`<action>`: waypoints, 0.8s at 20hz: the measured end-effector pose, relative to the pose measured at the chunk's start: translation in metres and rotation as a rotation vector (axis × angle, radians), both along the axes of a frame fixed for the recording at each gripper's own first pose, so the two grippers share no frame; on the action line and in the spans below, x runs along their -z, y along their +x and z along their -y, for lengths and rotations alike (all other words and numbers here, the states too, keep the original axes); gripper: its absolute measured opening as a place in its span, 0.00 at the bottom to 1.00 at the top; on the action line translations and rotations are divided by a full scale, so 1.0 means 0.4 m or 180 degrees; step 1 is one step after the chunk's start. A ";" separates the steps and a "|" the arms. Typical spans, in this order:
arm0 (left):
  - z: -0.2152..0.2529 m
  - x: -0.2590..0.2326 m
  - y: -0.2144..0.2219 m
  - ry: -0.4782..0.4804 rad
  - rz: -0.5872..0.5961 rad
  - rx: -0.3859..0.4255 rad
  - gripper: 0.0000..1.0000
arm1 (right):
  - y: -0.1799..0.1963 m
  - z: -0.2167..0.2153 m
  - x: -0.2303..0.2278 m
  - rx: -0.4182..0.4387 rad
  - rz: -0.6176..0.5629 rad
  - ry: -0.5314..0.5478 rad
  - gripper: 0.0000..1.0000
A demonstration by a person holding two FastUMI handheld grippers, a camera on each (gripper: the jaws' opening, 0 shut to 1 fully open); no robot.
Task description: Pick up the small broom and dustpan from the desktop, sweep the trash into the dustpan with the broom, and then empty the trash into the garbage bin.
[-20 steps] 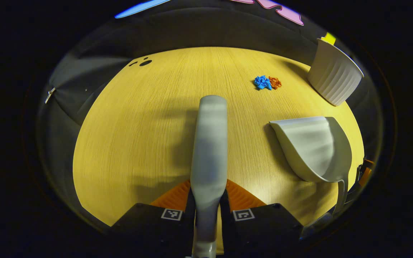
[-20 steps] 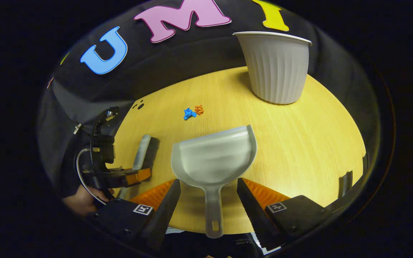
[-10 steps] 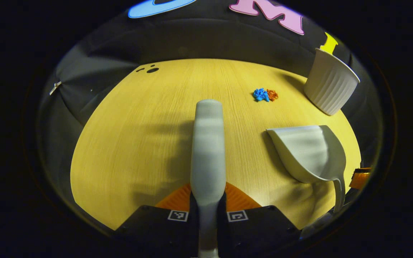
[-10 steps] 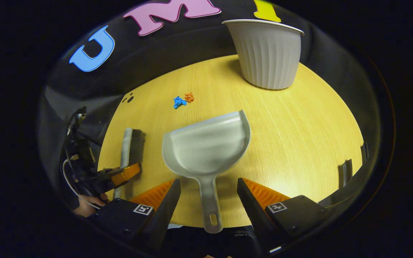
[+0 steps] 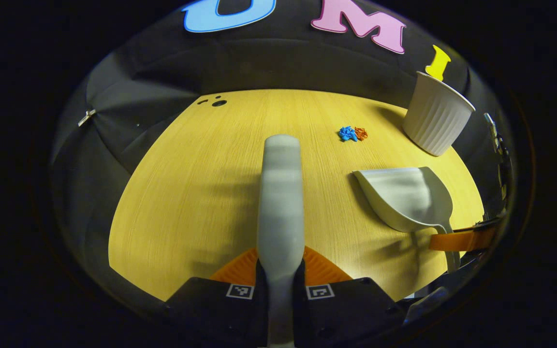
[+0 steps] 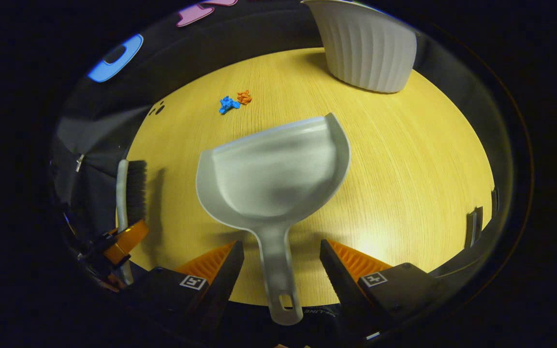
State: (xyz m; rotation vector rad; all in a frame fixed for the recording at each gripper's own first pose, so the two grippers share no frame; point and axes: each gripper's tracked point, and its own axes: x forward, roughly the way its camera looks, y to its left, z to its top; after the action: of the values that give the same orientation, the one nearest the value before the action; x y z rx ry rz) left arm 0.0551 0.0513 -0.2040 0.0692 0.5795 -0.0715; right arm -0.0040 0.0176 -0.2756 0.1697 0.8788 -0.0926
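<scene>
The left gripper (image 5: 281,270) clamps the grey plastic broom (image 5: 281,193); the right gripper (image 6: 281,263) straddles, unclosed, the grey plastic dustpan (image 6: 271,174), whose mouth faces the crumpled blue-and-orange trash (image 6: 235,100) at eleven o'clock, ready for sweeping.

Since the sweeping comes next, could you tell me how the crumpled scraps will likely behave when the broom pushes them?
The blue and orange paper scraps look small and crumpled, so probably very light. They may tumble or scatter rather than slide. Two separate wads could part under the broom.
</scene>
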 end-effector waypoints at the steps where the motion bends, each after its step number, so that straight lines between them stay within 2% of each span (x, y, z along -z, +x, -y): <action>1: -0.007 -0.006 -0.004 -0.0015 0.0001 -0.0029 0.25 | 0.008 0.001 0.005 -0.0023 -0.0004 -0.0073 0.99; 8: -0.056 -0.009 -0.024 0.0103 0.0003 -0.0182 0.25 | 0.051 0.015 0.045 0.0060 -0.0106 -0.0166 0.98; 9: -0.062 -0.002 -0.026 0.0134 0.0000 -0.0203 0.25 | 0.065 0.017 0.049 0.0077 -0.0021 -0.0154 0.98; 10: -0.064 0.011 -0.030 0.0146 -0.0024 -0.0222 0.25 | 0.060 0.022 0.049 0.0075 -0.0036 -0.0202 0.91; 11: -0.059 0.023 -0.036 0.0128 -0.0058 -0.0234 0.25 | 0.058 0.029 0.052 0.0058 -0.0030 -0.0267 0.90; 12: -0.051 0.034 -0.042 0.0084 -0.0093 -0.0252 0.23 | 0.056 0.035 0.051 0.0014 -0.0034 -0.0334 0.82; 15: -0.021 0.054 -0.047 0.0011 -0.0144 -0.0237 0.25 | 0.056 0.045 0.054 -0.0119 -0.0047 -0.0413 0.60; 16: -0.015 0.057 -0.045 0.0031 -0.0156 -0.0216 0.25 | 0.056 0.041 0.055 -0.0181 -0.0048 -0.0389 0.43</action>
State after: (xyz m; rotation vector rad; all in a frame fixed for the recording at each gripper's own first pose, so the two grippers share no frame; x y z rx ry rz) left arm 0.0373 0.0572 -0.2268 0.0572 0.6307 -0.0044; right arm 0.0183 0.0010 -0.2975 0.0299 0.8896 -0.0944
